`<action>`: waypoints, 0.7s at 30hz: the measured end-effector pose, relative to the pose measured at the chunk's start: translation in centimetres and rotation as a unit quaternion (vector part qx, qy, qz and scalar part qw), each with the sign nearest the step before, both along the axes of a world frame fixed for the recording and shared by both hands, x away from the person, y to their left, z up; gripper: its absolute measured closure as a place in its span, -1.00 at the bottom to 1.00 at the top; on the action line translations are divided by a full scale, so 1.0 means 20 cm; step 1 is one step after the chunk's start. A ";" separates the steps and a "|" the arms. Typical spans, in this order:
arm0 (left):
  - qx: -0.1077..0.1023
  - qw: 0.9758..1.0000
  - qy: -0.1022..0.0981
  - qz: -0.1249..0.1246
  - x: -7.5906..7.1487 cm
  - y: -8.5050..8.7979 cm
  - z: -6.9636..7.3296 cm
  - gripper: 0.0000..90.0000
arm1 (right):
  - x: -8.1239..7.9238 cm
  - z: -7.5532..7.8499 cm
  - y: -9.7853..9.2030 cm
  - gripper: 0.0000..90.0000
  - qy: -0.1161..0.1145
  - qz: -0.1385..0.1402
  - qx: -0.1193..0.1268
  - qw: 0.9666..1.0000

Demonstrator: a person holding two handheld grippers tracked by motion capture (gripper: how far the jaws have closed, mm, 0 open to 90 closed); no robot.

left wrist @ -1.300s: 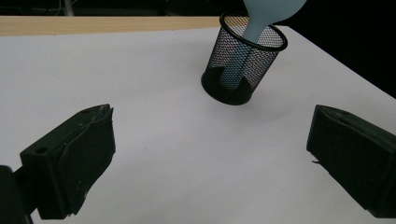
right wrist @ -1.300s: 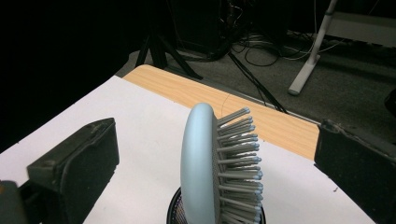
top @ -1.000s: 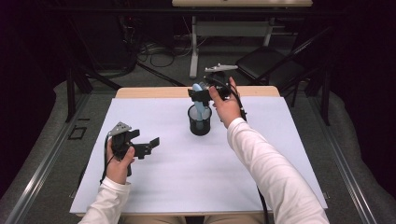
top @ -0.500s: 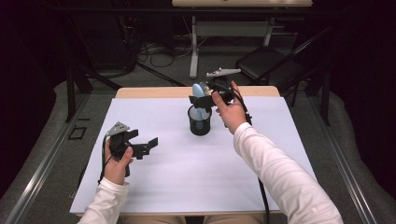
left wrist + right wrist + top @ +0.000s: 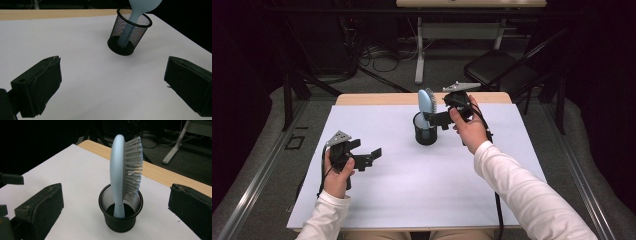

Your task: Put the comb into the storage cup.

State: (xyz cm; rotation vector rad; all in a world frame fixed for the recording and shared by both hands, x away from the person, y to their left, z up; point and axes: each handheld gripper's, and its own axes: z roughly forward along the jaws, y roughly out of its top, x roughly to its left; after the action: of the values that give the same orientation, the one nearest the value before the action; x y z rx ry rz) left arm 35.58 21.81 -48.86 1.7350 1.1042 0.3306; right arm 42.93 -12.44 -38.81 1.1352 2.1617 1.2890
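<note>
A pale blue hairbrush (image 5: 426, 102) stands handle-down in a black mesh cup (image 5: 425, 132), which sits on the white worktop (image 5: 412, 195) toward its far side, a little right of centre. In the right gripper view the hairbrush (image 5: 122, 170) is close to upright, its handle reaching the bottom of the cup (image 5: 121, 216) and its bristles pointing to the right of that view; the head rises well above the rim.

The right gripper (image 5: 438, 120) is held just to the right of the cup, level with the brush, and its 2 jaws are spread wide with nothing between them. In its own view those jaws stand at the 2 sides of the frame with the cup and brush in the gap farther off, touching neither (how near the jaws are to the cup cannot be judged from here).

The left gripper (image 5: 368, 156) is held over the near-left part of the worktop, well apart from the cup. Its jaws are also wide apart and hold nothing. The left gripper view looks across bare white worktop (image 5: 75, 50) to the cup (image 5: 128, 35), where the brush handle (image 5: 130, 27) shows through the mesh, leaning against the wall.
</note>
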 end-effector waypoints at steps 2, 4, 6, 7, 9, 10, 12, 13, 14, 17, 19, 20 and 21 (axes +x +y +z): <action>0.000 1.000 0.000 0.000 0.00 0.00 0.00 -0.97 | -0.02 -0.01 -0.01 -1.00 0.004 0.001 0.002 1.000; 0.000 1.000 -0.001 -0.001 0.00 0.00 0.00 -0.97 | -0.04 -0.03 -0.03 -1.00 0.004 0.003 0.005 1.000; 0.000 1.000 -0.001 -0.001 0.00 0.00 0.00 -0.97 | -0.05 -0.05 -0.05 -1.00 0.006 0.002 0.004 1.000; 0.000 1.000 0.000 -0.001 0.00 0.00 0.00 -0.97 | -0.06 -0.06 -0.06 -1.00 0.006 0.003 0.002 1.000; 0.000 1.000 0.000 -0.001 0.00 0.00 0.00 -0.97 | -0.08 -0.08 -0.08 -1.00 0.007 0.002 0.000 1.000; 0.000 1.000 0.000 0.000 0.00 0.00 0.00 -0.97 | -0.08 -0.10 -0.09 -1.00 0.007 0.000 0.001 1.000; 0.001 1.000 -0.001 -0.002 0.00 0.00 0.00 -0.97 | -0.10 -0.12 -0.11 -1.00 0.007 -0.003 0.003 1.000; 0.000 1.000 -0.001 -0.002 0.00 0.00 0.00 -0.97 | -0.10 -0.13 -0.12 -1.00 0.007 -0.003 0.003 1.000; 0.000 1.000 -0.002 -0.002 0.00 0.00 0.00 -0.97 | -0.11 -0.14 -0.13 -1.00 0.009 -0.004 0.005 1.000; 0.001 1.000 -0.002 -0.002 0.00 0.00 0.00 -0.97 | -0.13 -0.17 -0.15 -1.00 0.005 -0.003 0.008 1.000; 0.001 1.000 -0.001 -0.003 0.00 0.00 0.00 -0.97 | -0.16 -0.19 -0.17 -1.00 0.005 0.000 0.006 1.000; 0.002 1.000 -0.001 -0.002 0.00 0.00 0.00 -0.97 | -0.17 -0.20 -0.17 -1.00 0.005 -0.001 0.007 1.000; 0.002 1.000 -0.001 -0.003 0.00 0.00 0.00 -0.97 | -0.18 -0.21 -0.18 -1.00 0.006 -0.001 0.006 1.000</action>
State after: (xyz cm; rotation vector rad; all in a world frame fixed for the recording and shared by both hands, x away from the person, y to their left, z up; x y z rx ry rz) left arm 35.56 21.87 -48.92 1.7413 1.0983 0.3317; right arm 39.41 -15.98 -43.06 1.1528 2.1648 1.2991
